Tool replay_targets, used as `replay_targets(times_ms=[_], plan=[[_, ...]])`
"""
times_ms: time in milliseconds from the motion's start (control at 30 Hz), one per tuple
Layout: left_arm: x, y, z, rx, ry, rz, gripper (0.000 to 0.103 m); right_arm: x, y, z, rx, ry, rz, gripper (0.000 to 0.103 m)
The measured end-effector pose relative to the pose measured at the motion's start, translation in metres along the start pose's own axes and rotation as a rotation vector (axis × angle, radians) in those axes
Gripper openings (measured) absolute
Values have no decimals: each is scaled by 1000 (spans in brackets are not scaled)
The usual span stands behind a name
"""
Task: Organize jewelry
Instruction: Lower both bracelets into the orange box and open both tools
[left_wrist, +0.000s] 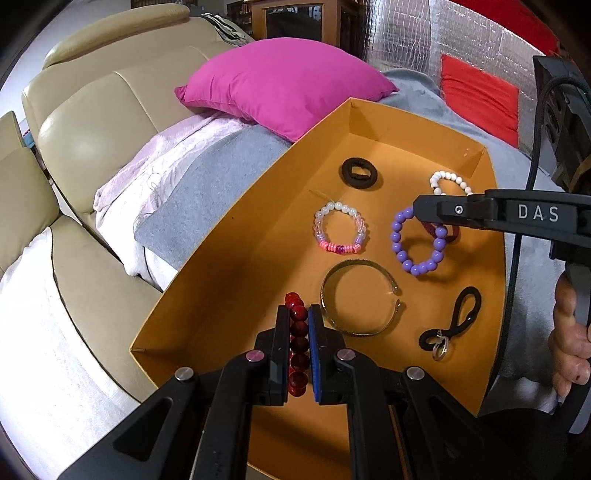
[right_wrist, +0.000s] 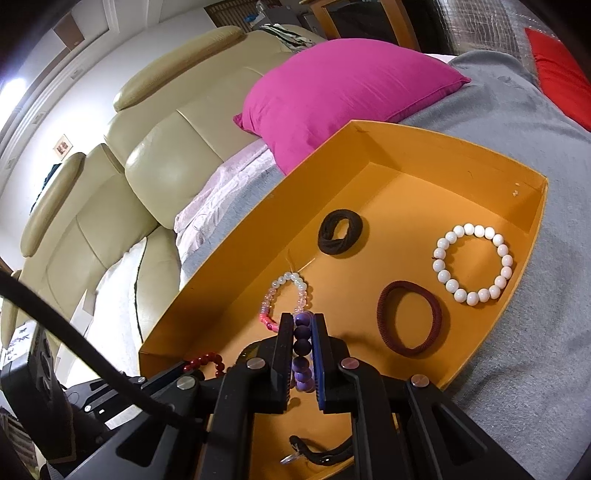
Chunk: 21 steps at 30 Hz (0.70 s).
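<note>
over the orange tray (left_wrist: 236, 266), the left hand-held gripper (left_wrist: 298, 347) clamps a red bead bracelet (left_wrist: 297, 332); the right hand-held gripper (right_wrist: 301, 354) clamps a purple bead bracelet (right_wrist: 302, 347).

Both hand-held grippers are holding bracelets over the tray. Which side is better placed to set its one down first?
Probably left. The left hand-held gripper holds the red bracelet over a bare near-left part of the orange tray. The right hand-held gripper, with the purple bracelet, hangs over the maroon band.
</note>
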<state>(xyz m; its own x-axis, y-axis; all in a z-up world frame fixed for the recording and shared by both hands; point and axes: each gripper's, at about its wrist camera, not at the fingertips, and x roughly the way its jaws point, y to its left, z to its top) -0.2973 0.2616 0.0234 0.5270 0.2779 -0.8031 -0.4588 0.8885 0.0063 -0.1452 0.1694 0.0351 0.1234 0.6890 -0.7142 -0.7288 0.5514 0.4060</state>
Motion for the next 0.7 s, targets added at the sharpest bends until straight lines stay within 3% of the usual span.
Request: replay_targets(times_ms=[700], plan=[[10, -1, -2, 9, 44, 60, 11, -4, 1, -1, -29, -7, -68, 11]])
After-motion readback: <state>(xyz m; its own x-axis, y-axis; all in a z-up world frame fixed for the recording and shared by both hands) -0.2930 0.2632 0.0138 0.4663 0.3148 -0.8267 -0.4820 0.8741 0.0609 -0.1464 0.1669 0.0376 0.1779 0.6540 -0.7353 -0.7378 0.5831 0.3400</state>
